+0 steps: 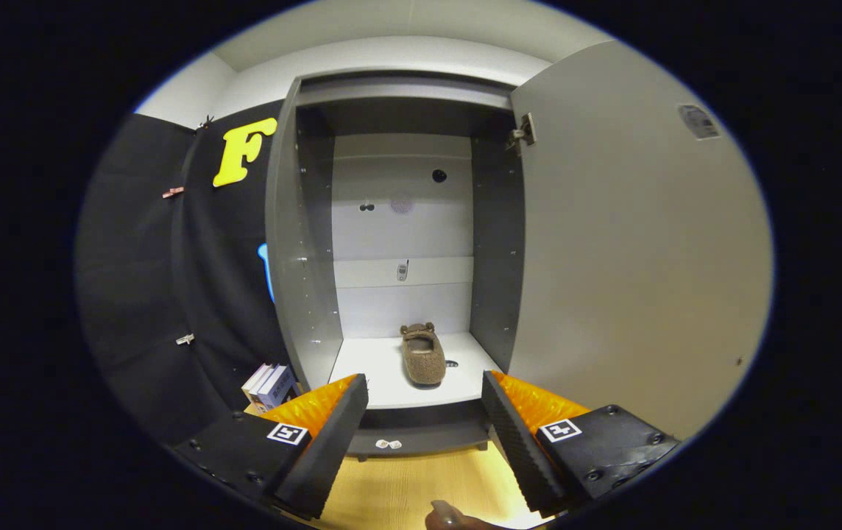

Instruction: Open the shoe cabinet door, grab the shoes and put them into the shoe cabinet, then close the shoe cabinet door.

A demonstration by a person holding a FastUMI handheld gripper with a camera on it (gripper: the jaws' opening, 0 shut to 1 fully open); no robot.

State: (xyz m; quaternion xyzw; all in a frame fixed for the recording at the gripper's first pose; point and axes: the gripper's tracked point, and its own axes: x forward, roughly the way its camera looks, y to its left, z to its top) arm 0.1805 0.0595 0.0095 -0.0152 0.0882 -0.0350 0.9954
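Shoe cabinet door (634, 243) stands swung wide to the right of the fingers (425, 430), which are spread apart and empty; a brown shoe (422, 355) already lies on the cabinet floor (369, 368) just beyond them, lengthwise front to back.

A fingertip (444, 515) below the fingers is cut off.

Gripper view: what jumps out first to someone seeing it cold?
The brown fuzzy slipper lying alone on the white floor of the open shoe cabinet, beyond the fingers. The cabinet door stands swung wide open on the right. The claw is open with nothing between its fingers, short of the cabinet's front edge; a few books lean beside the cabinet's left wall.
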